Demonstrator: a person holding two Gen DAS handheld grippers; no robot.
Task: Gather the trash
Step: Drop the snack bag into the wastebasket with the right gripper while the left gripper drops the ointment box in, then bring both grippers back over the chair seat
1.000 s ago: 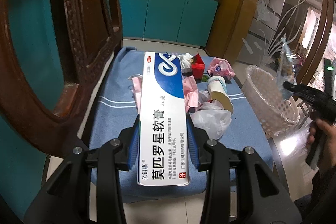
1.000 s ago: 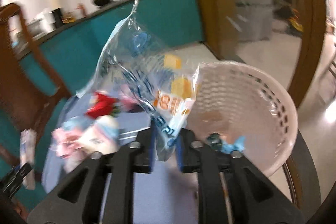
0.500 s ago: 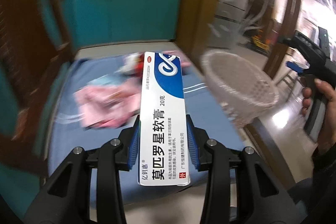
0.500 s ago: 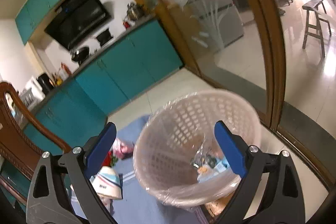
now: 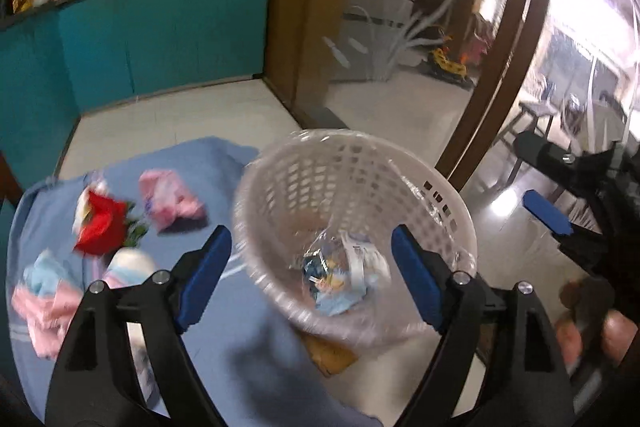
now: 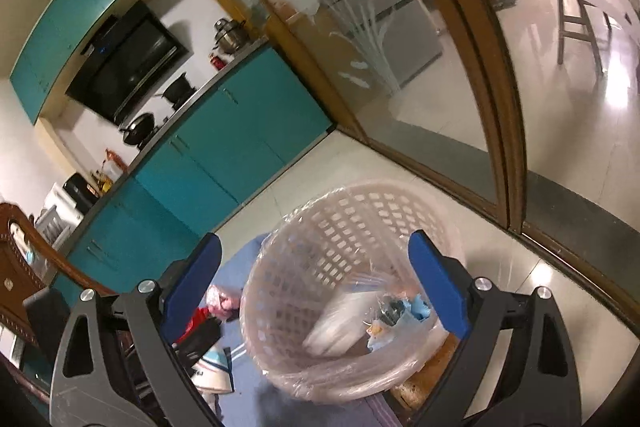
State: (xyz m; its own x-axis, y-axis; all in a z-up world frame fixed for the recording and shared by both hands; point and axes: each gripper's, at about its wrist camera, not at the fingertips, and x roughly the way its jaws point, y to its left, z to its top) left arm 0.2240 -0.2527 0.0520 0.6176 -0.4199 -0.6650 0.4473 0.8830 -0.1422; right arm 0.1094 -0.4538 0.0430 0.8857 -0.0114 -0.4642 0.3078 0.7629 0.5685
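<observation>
My left gripper hangs over the white lattice basket, its jaws opening with nothing held between them. A clear bag lines the basket. At its bottom lie a crumpled clear wrapper and a blurred long white box. My right gripper stands open and empty above the same basket. On the blue cloth to the left remain red paper, a pink wrapper, a paper cup and pink tissue.
A person's hand shows at the lower right, with one blue pad of the right gripper above it. Teal cabinets stand behind, a glass partition with a wooden frame to the right, and a carved wooden chair at the left.
The left gripper swung right from the cloth to above the basket and let go of the white ointment box. The right gripper dropped its clear wrapper into the basket and opened.
</observation>
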